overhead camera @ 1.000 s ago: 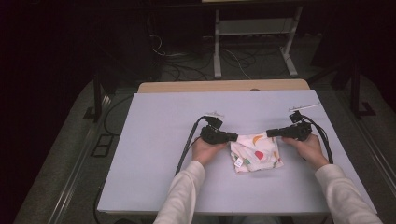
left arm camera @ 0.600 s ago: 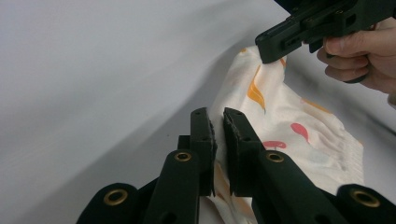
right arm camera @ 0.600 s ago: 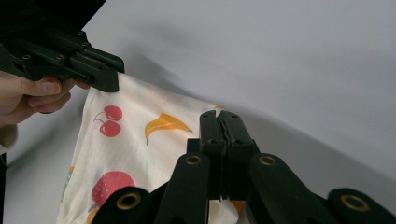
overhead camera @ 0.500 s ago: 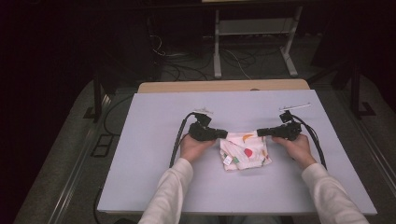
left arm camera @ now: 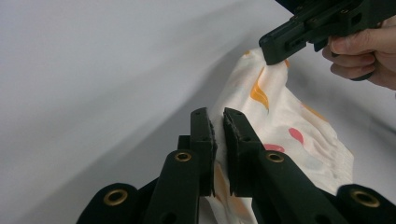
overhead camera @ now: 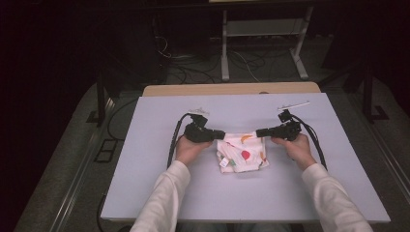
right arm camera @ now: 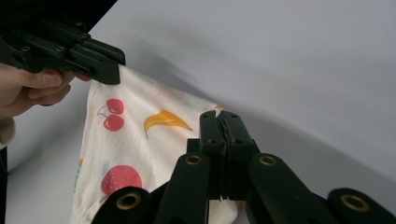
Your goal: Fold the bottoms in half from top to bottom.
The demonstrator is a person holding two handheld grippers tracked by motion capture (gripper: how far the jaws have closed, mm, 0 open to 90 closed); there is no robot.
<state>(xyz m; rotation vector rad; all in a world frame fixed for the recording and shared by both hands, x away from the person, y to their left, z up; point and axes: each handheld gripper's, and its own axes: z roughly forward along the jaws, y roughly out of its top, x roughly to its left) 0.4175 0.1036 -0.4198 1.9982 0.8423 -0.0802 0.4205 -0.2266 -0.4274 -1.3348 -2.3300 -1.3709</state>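
A small white cloth (overhead camera: pixel 241 153) printed with fruit hangs stretched between both grippers over the pale table (overhead camera: pixel 145 159). My left gripper (overhead camera: pixel 221 135) is shut on its upper left corner, and my right gripper (overhead camera: pixel 259 132) is shut on its upper right corner. In the left gripper view the jaws pinch the cloth (left arm camera: pixel 285 121) edge at my left gripper (left arm camera: pixel 218 122), with the other gripper clamped on the far corner. In the right gripper view my right gripper (right arm camera: pixel 218 120) holds the cloth (right arm camera: pixel 126 140) the same way; cherries, a banana and a strawberry show on it.
A wooden table edge (overhead camera: pixel 232 89) runs behind the pale surface. Beyond it on the dark floor stand a white metal frame (overhead camera: pixel 261 38) and loose cables (overhead camera: pixel 188 63). Black cables (overhead camera: pixel 315 140) trail from both grippers across the table.
Both grippers have carried the cloth leftward and toward the far side of the table. The cloth is now pulled taut between them and lifted at its top edge.
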